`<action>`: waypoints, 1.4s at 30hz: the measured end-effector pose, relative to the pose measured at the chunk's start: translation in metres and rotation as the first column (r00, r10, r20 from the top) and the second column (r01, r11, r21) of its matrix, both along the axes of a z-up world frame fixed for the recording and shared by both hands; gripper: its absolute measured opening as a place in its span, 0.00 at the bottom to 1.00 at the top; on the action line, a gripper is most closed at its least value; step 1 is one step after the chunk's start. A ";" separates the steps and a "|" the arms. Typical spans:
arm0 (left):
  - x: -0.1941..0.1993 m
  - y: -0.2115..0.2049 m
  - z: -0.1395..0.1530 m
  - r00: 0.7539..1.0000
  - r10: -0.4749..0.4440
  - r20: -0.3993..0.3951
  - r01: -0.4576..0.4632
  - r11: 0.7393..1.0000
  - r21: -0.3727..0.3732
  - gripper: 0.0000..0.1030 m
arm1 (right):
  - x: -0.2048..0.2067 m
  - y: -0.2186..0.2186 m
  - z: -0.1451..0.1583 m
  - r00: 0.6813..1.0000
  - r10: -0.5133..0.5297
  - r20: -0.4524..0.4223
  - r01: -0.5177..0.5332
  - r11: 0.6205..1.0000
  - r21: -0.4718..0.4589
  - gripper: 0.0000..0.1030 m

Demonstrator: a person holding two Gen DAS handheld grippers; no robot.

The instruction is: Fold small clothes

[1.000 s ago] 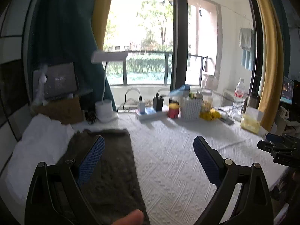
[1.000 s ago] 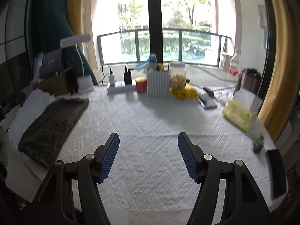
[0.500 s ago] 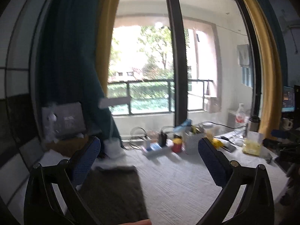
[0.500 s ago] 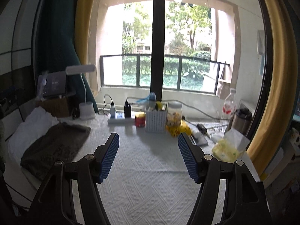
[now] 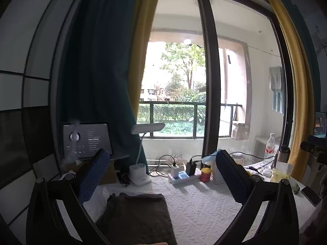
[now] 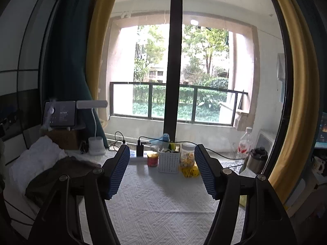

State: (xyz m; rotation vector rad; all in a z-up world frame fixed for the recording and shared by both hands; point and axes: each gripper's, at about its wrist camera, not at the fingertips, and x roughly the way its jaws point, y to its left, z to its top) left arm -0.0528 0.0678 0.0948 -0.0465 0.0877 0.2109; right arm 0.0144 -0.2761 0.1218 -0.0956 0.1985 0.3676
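At about seven o'clock in my left camera the dark brown folded cloth [image 5: 134,216] lies flat on the white bumpy tablecloth [image 5: 200,204], next to a white puffy cloth [image 6: 34,163] at nine o'clock in the right view. My left gripper [image 5: 161,175] has just spread its blue pads wider, and nothing sits between them. A second ago it looked down at the cloth; now it looks up at the big window [image 5: 177,94]. My right gripper [image 6: 161,171] is spread too and holds nothing, and it has lifted as well. I think this fold is done.
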 end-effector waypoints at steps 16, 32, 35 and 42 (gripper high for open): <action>-0.025 0.029 0.001 0.997 0.045 0.058 -0.043 0.999 -0.030 1.00 | -0.013 0.033 0.008 0.998 0.061 0.031 -0.061 0.998 0.003 0.67; -0.019 0.026 -0.007 0.999 0.038 0.024 -0.037 0.998 -0.048 1.00 | -0.008 0.031 0.000 0.999 0.046 0.009 -0.047 0.999 0.002 0.67; -0.017 0.023 -0.006 0.999 0.031 0.022 -0.030 0.998 -0.047 1.00 | -0.008 0.028 0.000 0.999 0.040 0.007 -0.040 0.999 0.007 0.67; -0.011 0.019 -0.007 1.000 0.017 0.007 -0.017 0.999 -0.051 1.00 | -0.005 0.025 -0.003 0.999 0.032 -0.003 -0.032 0.999 0.009 0.67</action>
